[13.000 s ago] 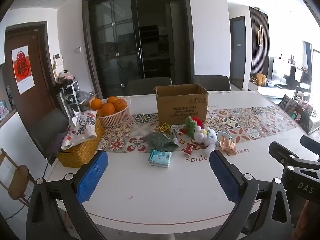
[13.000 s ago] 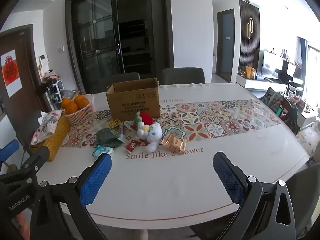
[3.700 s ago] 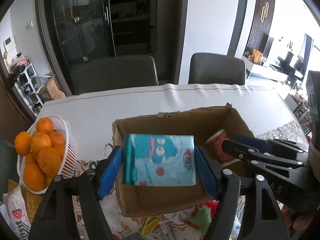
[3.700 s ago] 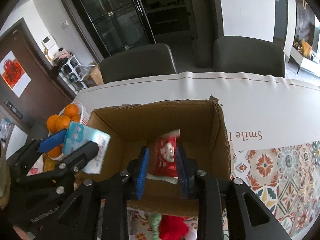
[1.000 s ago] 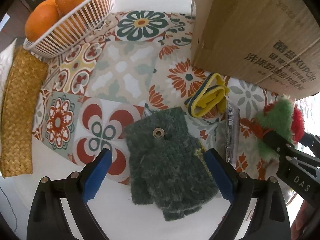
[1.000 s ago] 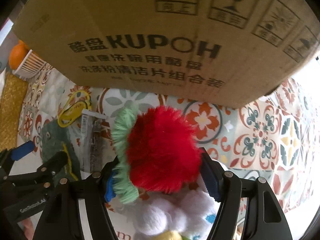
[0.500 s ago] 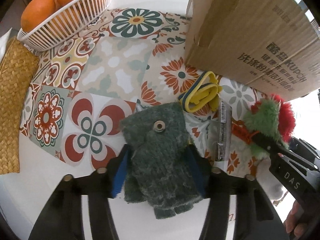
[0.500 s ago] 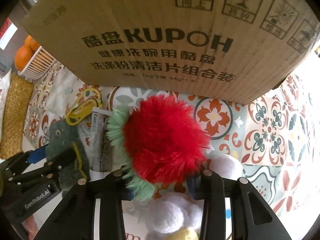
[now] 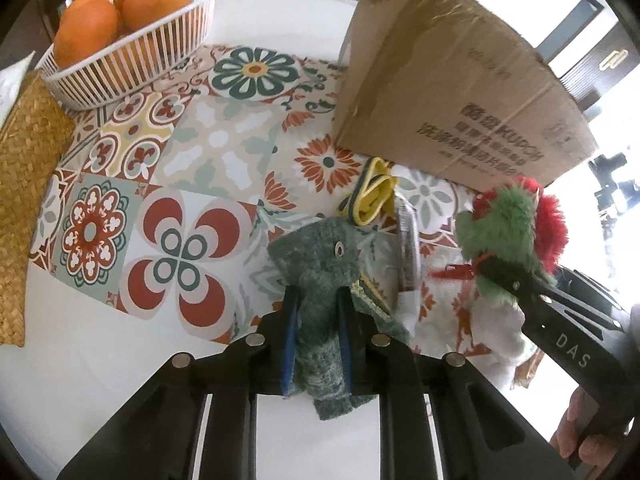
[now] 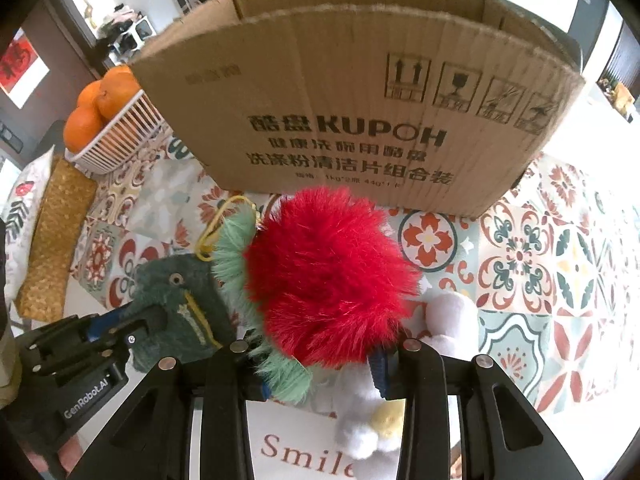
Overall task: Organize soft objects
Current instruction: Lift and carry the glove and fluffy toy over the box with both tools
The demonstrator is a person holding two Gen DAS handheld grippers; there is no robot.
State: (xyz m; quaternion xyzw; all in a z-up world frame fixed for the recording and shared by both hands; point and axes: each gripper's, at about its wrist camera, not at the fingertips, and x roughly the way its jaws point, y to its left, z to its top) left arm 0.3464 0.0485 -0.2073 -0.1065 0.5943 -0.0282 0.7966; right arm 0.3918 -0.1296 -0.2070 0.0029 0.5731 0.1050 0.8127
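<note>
My left gripper (image 9: 316, 336) is shut on a dark green knitted glove (image 9: 320, 264) and lifts it a little off the table runner; it also shows in the right wrist view (image 10: 176, 304). My right gripper (image 10: 320, 364) is shut on a red and green fuzzy plush (image 10: 328, 264), which also shows in the left wrist view (image 9: 508, 232). Both are held just in front of the open cardboard box (image 10: 360, 112), also seen in the left wrist view (image 9: 448, 92).
A white plush toy (image 10: 404, 392) lies under my right gripper. Yellow bands (image 9: 372, 196) and a plastic-wrapped item (image 9: 408, 244) lie by the box. A white basket of oranges (image 9: 132, 40) and a woven basket (image 9: 24, 184) stand left.
Both grippers have closed on their soft objects, the left on the glove, the right on the fuzzy plush, and raised them slightly toward the box.
</note>
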